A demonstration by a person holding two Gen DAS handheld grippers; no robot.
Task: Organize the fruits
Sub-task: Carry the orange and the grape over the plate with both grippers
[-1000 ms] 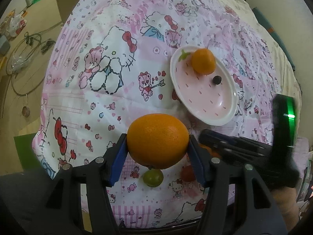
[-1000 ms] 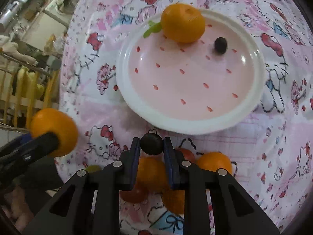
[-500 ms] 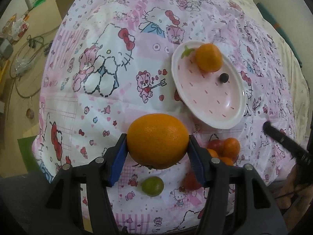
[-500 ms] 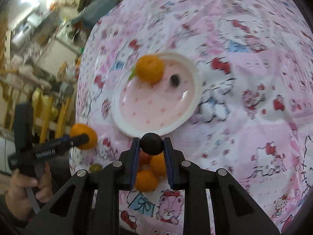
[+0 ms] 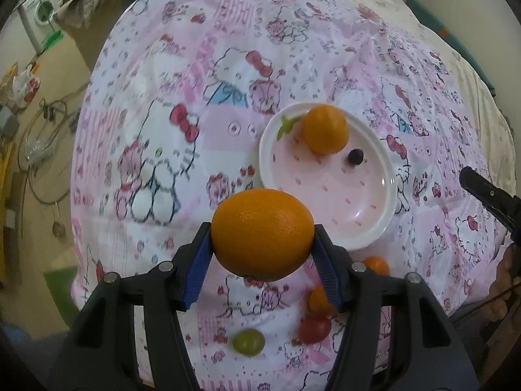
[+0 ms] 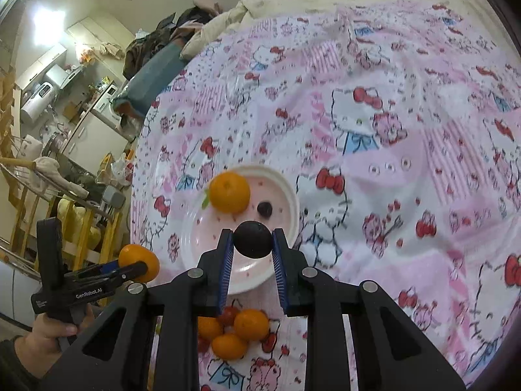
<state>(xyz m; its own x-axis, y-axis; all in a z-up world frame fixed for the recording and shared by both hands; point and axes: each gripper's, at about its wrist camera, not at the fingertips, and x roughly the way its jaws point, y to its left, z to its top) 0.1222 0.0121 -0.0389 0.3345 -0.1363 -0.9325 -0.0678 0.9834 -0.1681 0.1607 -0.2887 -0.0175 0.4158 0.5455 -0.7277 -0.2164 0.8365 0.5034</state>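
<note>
— So, how many fruits can you count?
— On the pink plate [image 5: 368, 215] there are two: one small orange [image 5: 324, 128] and one dark berry [image 5: 355, 156], just beside each other at the far side of the plate.
— And off the plate?
— By the near edge of the bed cover [image 5: 195, 65] there is a little pile: three small oranges [image 6: 250, 324] and at least one red tomato [image 5: 314, 329]. One green grape [image 5: 248, 342] lies a bit apart from the pile.
— What about the two tools?
— The left gripper [image 5: 262, 244] squeezes a big orange [image 5: 262, 233] between its blue pads. The orange sits right at the tips, up above the cover, near the plate's near rim.
— And the other one?
— The right gripper [image 6: 253, 244] pinches a second dark round berry [image 6: 253, 239] tight at its tips. It hangs over the near part of the plate.
— Can you see who holds them?
— One hand [image 6: 55, 332] shows, wrapped around the left tool's handle, out past the left edge of the bed.
</note>
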